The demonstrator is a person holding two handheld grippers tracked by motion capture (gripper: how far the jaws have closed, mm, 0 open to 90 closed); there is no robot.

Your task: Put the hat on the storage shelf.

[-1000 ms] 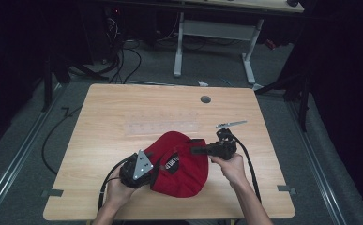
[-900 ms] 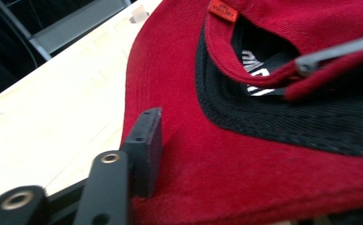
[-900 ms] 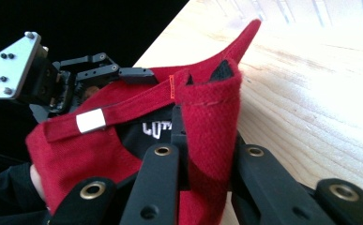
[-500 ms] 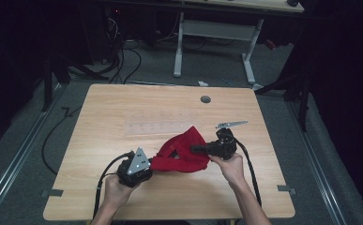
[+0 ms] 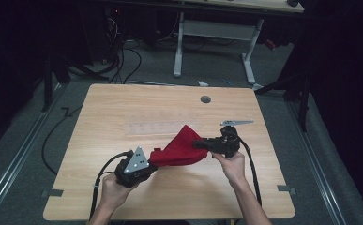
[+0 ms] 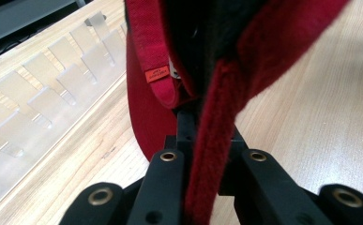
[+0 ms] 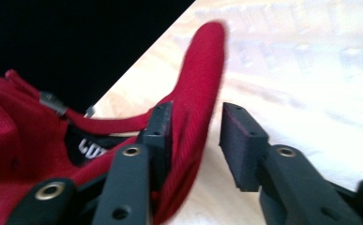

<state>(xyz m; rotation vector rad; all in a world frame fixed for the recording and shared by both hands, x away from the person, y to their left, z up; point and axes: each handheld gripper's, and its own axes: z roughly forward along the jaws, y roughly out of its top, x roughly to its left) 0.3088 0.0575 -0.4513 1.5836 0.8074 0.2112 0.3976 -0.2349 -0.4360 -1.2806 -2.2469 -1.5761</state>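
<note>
1. Red fabric, a cap-like cloth item, hung stretched between the two grippers above the near half of the wooden counter, lifted off the surface in the middle.
2. The left gripper, held in the person's left hand, had its fingers closed tight on a thick red edge of the fabric; in the left gripper view that edge ran straight up between the two black fingers, with a small orange tag on a strap beside it.
3. The right gripper, in the right hand, pointed toward the left one from the fabric's other end.
4. Its jaws had just been opening: in the right gripper view the curved red brim lay against the left finger, while the right finger stood clear of it with a gap of bare counter between.
5. A grey round grommet sat in the counter near its far edge, well apart from the fabric.
6. Black cables trailed from both grippers toward the near edge.
</note>
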